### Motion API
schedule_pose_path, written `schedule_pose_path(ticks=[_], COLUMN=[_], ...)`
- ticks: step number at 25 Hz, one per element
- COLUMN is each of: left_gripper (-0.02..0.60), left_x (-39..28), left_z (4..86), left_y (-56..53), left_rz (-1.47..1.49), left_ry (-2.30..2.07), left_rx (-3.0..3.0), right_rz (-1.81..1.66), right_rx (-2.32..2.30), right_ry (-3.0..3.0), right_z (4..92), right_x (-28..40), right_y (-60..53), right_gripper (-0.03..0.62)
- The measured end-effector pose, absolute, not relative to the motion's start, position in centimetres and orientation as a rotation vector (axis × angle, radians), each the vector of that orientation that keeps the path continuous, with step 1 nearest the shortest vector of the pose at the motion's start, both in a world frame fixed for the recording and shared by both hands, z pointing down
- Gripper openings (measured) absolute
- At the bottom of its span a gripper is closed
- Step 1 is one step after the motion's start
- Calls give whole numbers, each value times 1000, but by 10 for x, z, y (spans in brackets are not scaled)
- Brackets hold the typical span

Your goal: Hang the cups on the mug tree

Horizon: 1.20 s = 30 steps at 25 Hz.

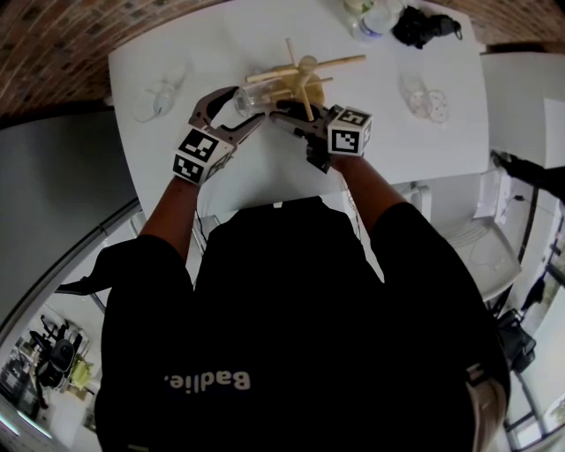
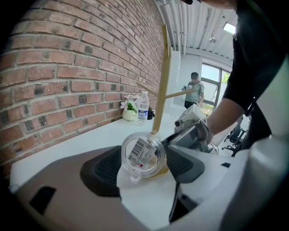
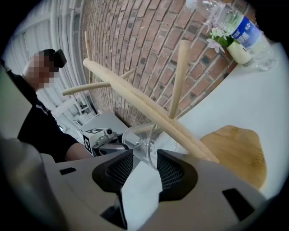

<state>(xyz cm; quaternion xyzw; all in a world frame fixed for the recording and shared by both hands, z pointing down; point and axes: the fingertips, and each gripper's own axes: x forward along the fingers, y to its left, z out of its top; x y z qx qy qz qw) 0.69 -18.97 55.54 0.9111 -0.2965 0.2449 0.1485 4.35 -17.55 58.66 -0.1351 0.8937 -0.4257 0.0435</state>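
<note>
A clear cup (image 1: 250,101) lies on its side between my two grippers, just in front of the wooden mug tree (image 1: 303,79) on the white table (image 1: 177,168). My left gripper (image 1: 249,104) is shut on it: in the left gripper view the cup (image 2: 143,153) shows its labelled bottom, both pads against its sides, handle pointing down. My right gripper (image 1: 281,113) comes from the other side. In the right gripper view the cup's rim (image 3: 142,142) sits between the parted pads of that gripper (image 3: 145,168), beside the tree's stem (image 3: 149,106). Whether a peg is inside the cup is hidden.
Two more clear cups stand on the table, one far left (image 1: 159,97) and one far right (image 1: 424,101). A water bottle (image 1: 375,18) and a black object (image 1: 425,26) sit at the back edge by the brick wall (image 2: 67,67). A person (image 2: 194,90) stands far off.
</note>
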Motion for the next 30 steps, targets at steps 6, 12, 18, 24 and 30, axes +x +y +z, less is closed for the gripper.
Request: schedule_pose_path(ticks=[6, 12, 18, 24, 30], left_gripper=[310, 310, 310, 311, 312], left_x=[7, 7, 8, 6, 7], left_z=[557, 559, 559, 560, 562], left_y=[-189, -187, -187, -186, -185], left_rz=[706, 704, 698, 688, 686], left_ry=[-858, -852, -849, -843, -834], left_rx=[2611, 2609, 2609, 2610, 2610], right_rz=[-1338, -1328, -1322, -1304, -1295], right_rx=[-395, -412, -429, -466, -473], right_ry=[2711, 2721, 2718, 2712, 2726], right_z=[584, 585, 584, 582, 580], right_x=[43, 45, 46, 51, 51], right_y=[-176, -174, -174, -176, -176], right_gripper=[187, 186, 186, 187, 187])
